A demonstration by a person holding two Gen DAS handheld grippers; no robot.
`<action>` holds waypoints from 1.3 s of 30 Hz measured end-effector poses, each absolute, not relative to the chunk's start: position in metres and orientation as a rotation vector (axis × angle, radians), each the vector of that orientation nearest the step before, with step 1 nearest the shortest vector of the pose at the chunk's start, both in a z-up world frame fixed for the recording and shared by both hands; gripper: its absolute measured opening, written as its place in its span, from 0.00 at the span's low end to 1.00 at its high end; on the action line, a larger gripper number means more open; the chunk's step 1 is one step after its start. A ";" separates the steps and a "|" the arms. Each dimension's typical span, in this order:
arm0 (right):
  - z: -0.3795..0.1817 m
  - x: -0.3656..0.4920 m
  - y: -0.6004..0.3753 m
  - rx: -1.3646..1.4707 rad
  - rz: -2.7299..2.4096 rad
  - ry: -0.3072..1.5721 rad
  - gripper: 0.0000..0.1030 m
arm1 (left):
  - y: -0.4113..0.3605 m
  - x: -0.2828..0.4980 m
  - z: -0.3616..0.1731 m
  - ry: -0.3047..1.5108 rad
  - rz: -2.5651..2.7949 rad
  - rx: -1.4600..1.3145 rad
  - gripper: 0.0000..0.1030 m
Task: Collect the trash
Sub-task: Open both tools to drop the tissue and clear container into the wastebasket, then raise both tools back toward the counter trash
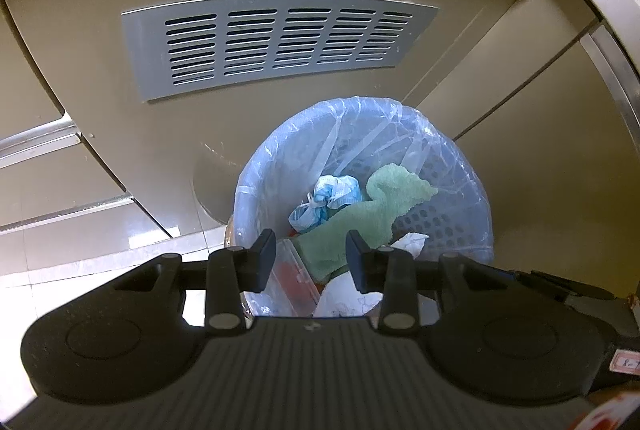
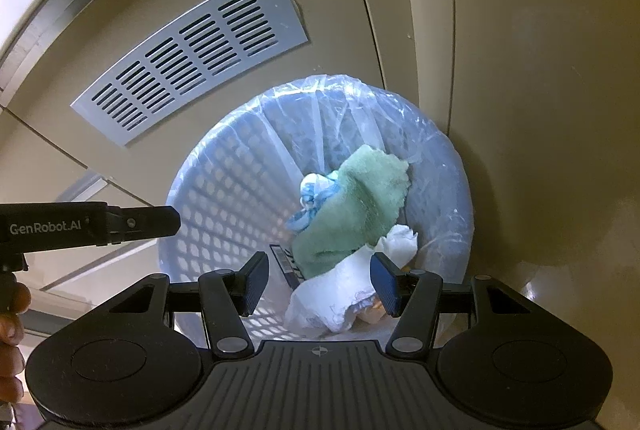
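- Several pieces of trash, a green cloth (image 2: 352, 206) and crumpled white paper (image 2: 340, 298) among them, are seen inside the lined waste basket (image 2: 224, 182).
- Both tongs, left (image 1: 312, 262) and right (image 2: 318, 284), are held spread and empty above that basket; trash remaining elsewhere cannot be judged.

The left tongs (image 1: 312, 258) point steeply downward with their jaws set a narrow gap apart, and nothing is pressed between the pads. The right tongs (image 2: 318, 286) tilt downward too, jaws spread wider, pads clear of anything. In the right wrist view the left tongs' dark body reaches in from the left, and fingers (image 2: 12, 310) of the person's hand curl around its handle.
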State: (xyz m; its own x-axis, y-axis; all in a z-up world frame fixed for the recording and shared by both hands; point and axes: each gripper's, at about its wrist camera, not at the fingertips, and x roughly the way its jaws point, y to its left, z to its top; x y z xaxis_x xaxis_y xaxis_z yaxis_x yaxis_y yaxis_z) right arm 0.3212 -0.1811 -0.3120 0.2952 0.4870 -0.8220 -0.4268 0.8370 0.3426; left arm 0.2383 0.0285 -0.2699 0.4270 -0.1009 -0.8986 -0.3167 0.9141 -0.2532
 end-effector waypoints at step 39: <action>-0.152 0.286 -0.224 0.140 0.771 0.852 0.55 | 0.027 0.172 -0.103 0.838 0.241 -0.385 0.34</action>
State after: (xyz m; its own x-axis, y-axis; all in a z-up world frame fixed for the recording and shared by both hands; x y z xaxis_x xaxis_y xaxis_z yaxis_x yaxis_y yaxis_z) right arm 0.2856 -0.2238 -0.1524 0.4107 0.6632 -0.6257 -0.5564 0.7260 0.4043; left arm 0.1716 0.0273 -0.1032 0.6478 0.0563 -0.7597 -0.3554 0.9044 -0.2360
